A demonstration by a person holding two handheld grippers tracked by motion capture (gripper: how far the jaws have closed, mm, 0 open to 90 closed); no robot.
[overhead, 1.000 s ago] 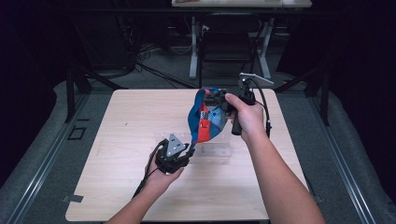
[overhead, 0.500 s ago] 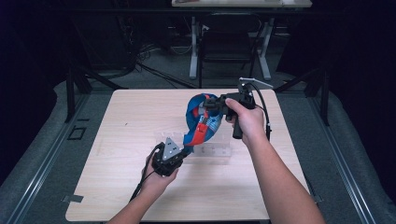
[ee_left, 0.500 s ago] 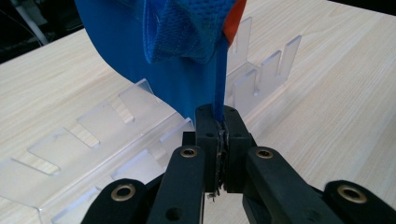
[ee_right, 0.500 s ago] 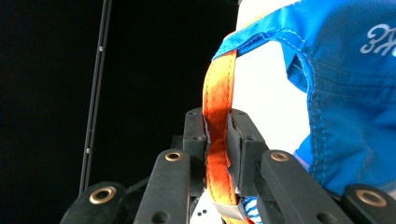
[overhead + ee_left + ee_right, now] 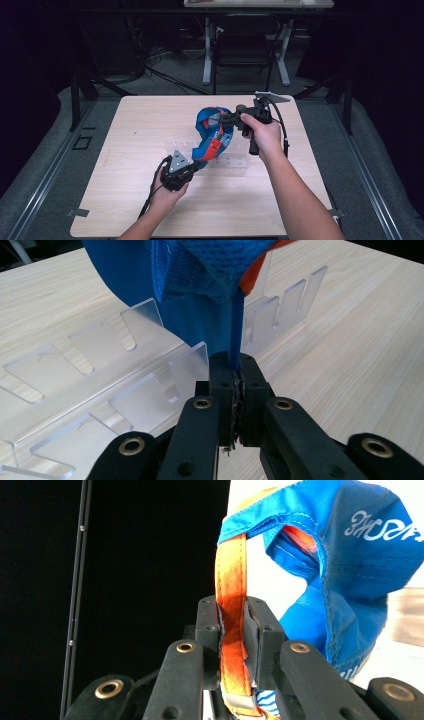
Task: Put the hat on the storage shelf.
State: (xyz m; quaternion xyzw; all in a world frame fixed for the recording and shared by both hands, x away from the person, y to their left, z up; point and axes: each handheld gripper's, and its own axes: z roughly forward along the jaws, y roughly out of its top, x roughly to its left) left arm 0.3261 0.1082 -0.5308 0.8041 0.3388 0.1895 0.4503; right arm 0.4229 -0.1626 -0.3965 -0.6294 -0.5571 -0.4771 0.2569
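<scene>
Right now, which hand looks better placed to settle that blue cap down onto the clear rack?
Probably the left. The left gripper pinches the blue cap at its low end, right beside the clear rack. The right gripper clamps the orange strap higher up, above the table, so it has farther to drop.

A cap (image 5: pixel 212 132) is hanging above the middle of the tabletop (image 5: pixel 125 150), over a slotted rack (image 5: pixel 227 161) that is lying flat on it. The left claw (image 5: pixel 196 164) is pinching the cap's near lower edge, while the right claw (image 5: pixel 226 119) is clamping its strap at the far upper side, right of the left claw.
</scene>
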